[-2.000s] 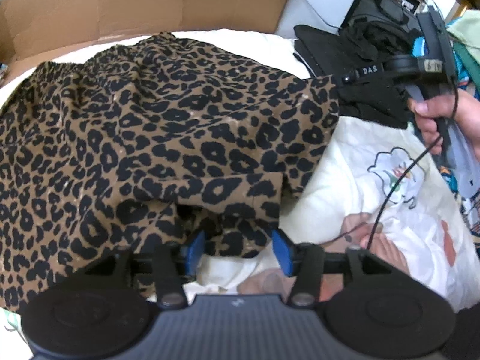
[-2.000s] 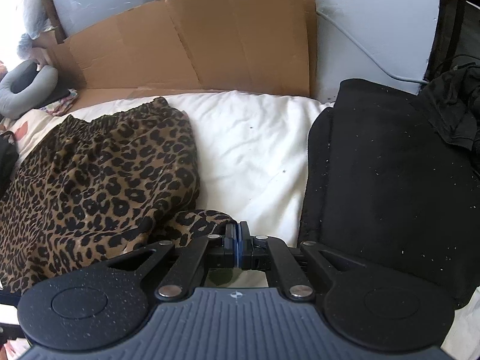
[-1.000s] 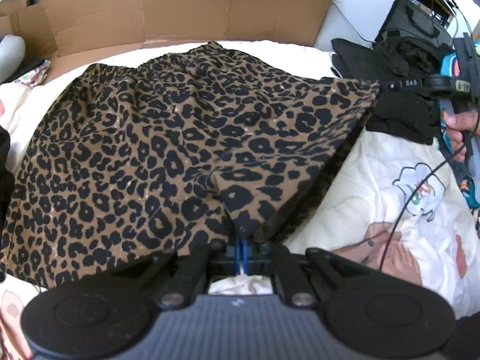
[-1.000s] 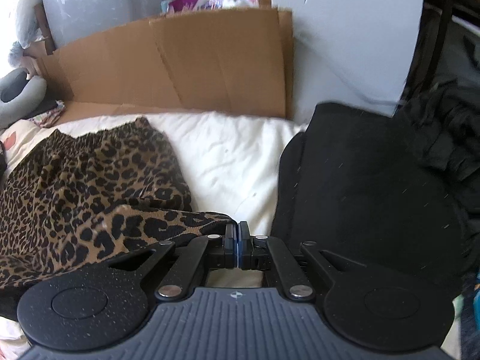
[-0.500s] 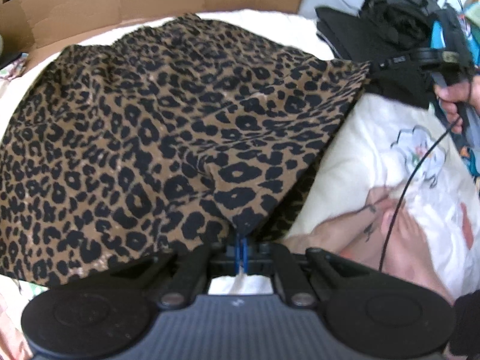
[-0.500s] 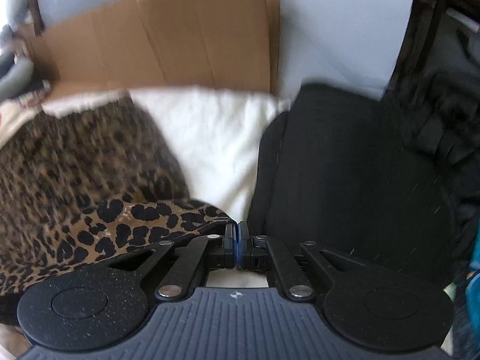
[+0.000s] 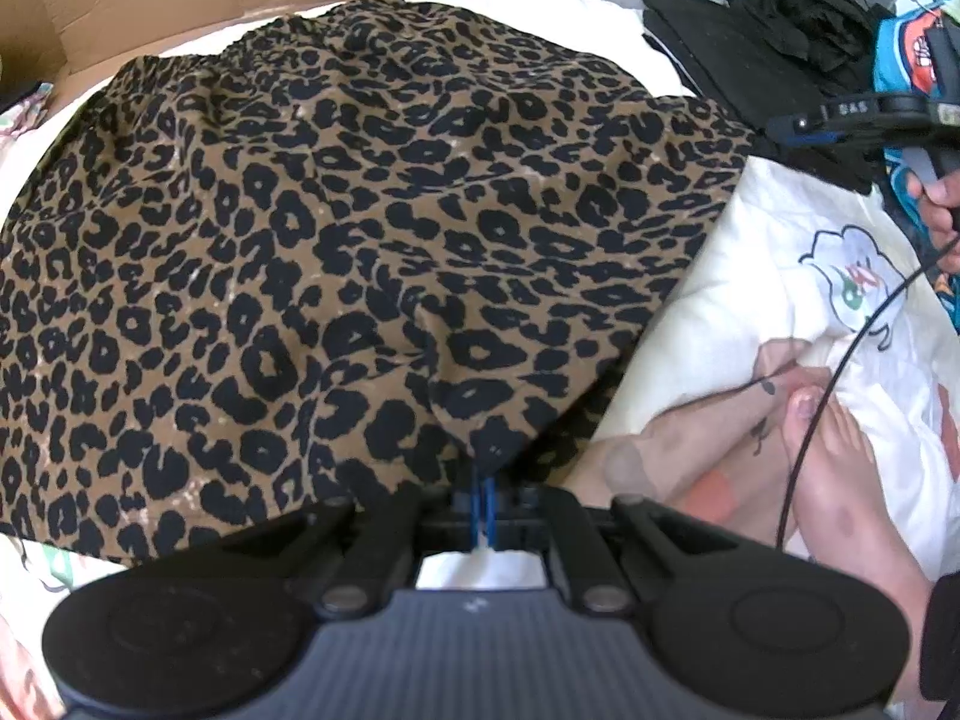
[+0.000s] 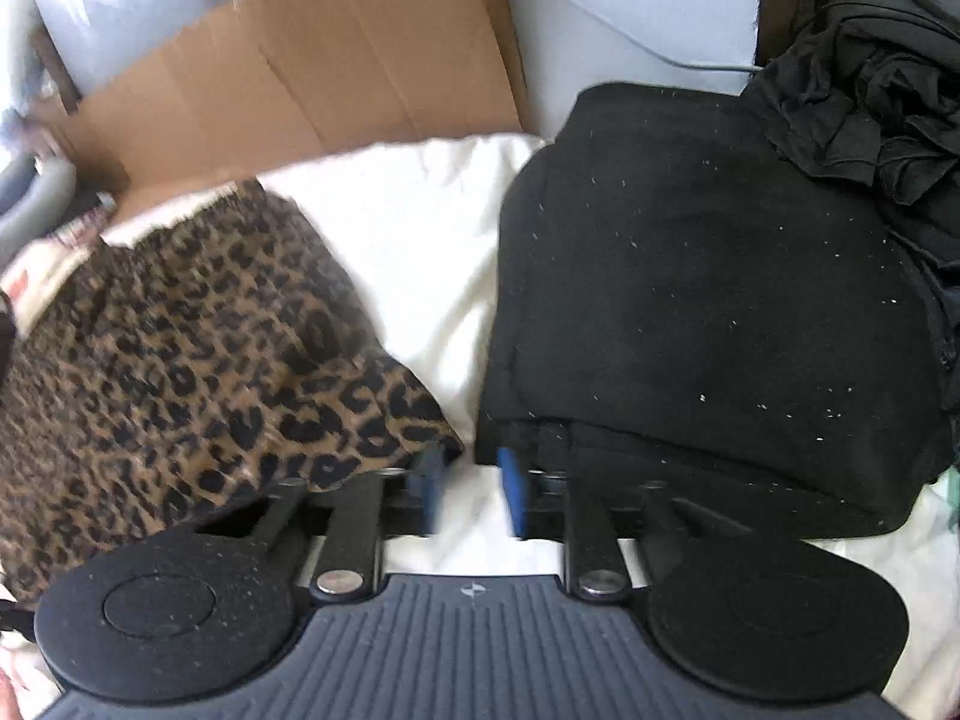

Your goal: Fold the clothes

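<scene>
On the bed [image 8: 420,252], at the right-hand corner of the leopard-print garment [image 7: 360,228], the right tongs [image 8: 468,489] are opening: a second ago their blue pads were pinched tight on that corner, and now they stand apart with only white bedding showing in the gap, the printed corner lying just beside the left pad and no longer clamped. That reads as a release, so the right side of this fold looks laid down, and what remains is most likely for the other corner to be set down too and the cloth smoothed. The left tongs [image 7: 483,501] are still closed on the near hem, with a pucker of fabric drawn into the pads and the cloth tenting up slightly from that point. Since a second ago the garment has sunk from a lifted, stretched sheet to a broad panel spread across the cream bedding. It is brown with black spots, thin and soft, rippled rather than flat, with its gathered waistband along the far edge near the cardboard [image 8: 312,60]. A folded black garment [image 8: 708,312] lies just beside it on the right, with more dark clothing heaped behind.
</scene>
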Demonstrator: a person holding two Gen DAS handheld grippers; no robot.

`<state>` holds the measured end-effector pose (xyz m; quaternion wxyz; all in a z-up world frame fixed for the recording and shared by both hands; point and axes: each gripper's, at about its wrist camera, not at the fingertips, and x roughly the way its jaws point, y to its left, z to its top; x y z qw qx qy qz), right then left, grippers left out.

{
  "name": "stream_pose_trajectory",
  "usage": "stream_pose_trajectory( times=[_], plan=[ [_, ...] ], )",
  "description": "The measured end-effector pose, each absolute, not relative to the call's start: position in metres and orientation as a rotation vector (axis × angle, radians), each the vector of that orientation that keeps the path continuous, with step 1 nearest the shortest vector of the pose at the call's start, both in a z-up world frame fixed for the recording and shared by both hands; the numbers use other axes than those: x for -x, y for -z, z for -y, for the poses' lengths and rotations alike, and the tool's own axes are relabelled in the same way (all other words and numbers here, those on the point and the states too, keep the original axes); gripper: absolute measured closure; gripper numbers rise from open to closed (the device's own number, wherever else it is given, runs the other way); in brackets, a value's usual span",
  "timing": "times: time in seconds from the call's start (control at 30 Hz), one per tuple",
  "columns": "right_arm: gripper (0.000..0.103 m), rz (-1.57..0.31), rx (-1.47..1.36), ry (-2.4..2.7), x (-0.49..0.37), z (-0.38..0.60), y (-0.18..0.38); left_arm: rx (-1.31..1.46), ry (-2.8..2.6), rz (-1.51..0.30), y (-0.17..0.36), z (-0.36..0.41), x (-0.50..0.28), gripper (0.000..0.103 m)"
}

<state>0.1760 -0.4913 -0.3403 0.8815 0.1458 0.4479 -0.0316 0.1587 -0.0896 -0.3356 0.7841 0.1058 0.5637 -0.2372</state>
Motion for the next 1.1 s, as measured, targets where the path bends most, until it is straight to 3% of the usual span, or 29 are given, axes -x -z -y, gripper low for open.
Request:
stream_pose_trajectory(
  times=[0.7,0.8,0.87,0.93,1.1],
  plan=[
    [0.063,-0.99,-0.233,-0.059,-0.219,0.474,0.387,-0.198,0.501,-1.221,0.333,0.079,-0.17,0.101],
    [0.07,-1.009,-0.216,-0.065,-0.221,0.473,0.385,-0.197,0.505,-1.22,0.33,0.079,-0.17,0.101],
    [0.086,-1.021,-0.194,-0.071,-0.223,0.471,0.381,-0.196,0.511,-1.218,0.327,0.079,-0.169,0.101],
    [0.096,-1.031,-0.178,-0.078,-0.223,0.469,0.377,-0.197,0.528,-1.212,0.323,0.078,-0.168,0.101],
    [0.099,-1.028,-0.132,-0.066,-0.216,0.461,0.361,-0.221,0.549,-1.196,0.313,0.077,-0.165,0.101]
  ],
)
